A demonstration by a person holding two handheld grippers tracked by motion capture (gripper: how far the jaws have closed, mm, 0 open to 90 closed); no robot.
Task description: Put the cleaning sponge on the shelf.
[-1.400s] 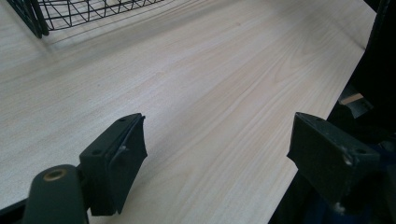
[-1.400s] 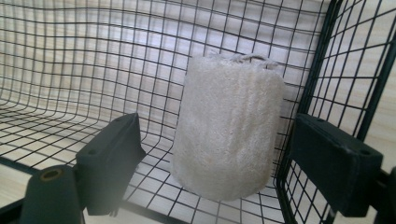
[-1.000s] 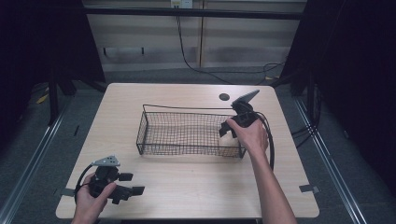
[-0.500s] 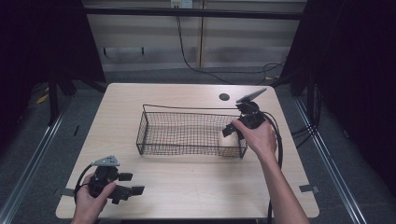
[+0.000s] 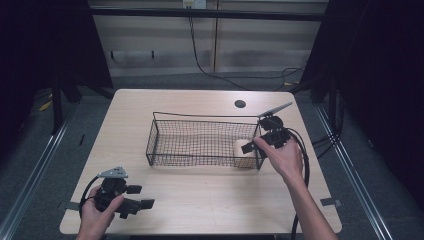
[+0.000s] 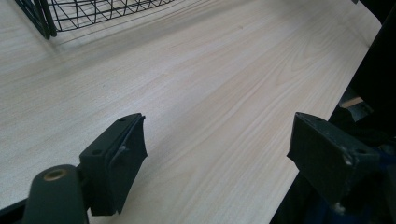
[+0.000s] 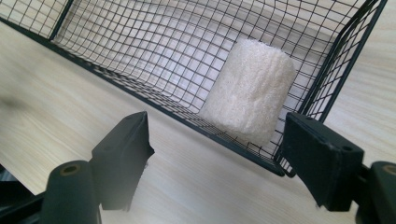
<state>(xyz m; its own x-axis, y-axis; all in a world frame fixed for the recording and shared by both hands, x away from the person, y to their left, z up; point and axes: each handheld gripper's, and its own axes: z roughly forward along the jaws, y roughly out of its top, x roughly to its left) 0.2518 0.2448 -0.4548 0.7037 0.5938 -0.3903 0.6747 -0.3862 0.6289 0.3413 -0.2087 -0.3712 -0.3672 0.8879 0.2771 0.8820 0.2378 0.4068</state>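
Observation:
A black wire basket (image 5: 200,142) stands in the middle of the light wooden table. A white, rough-textured roll (image 5: 241,154) lies in its right end, against the end wall. My right gripper (image 5: 252,145) hovers just outside that end, pointing at the roll (image 7: 250,98) through the mesh (image 7: 140,56). Its jaws have just been closing, stand apart, and nothing is between them (image 7: 215,154). My left gripper (image 5: 137,197) rests near the table's front left corner, open over bare wood (image 6: 215,154).
A small dark hole (image 5: 240,104) sits in the tabletop behind the basket. Black cables trail from both grippers, and the right one loops along the table's right side (image 5: 302,160). The table's front edge lies close to the left gripper.
My right hand has drawn to the right, away from the basket's end, and the white roll now shows lying in the basket. The left hand has stayed put.

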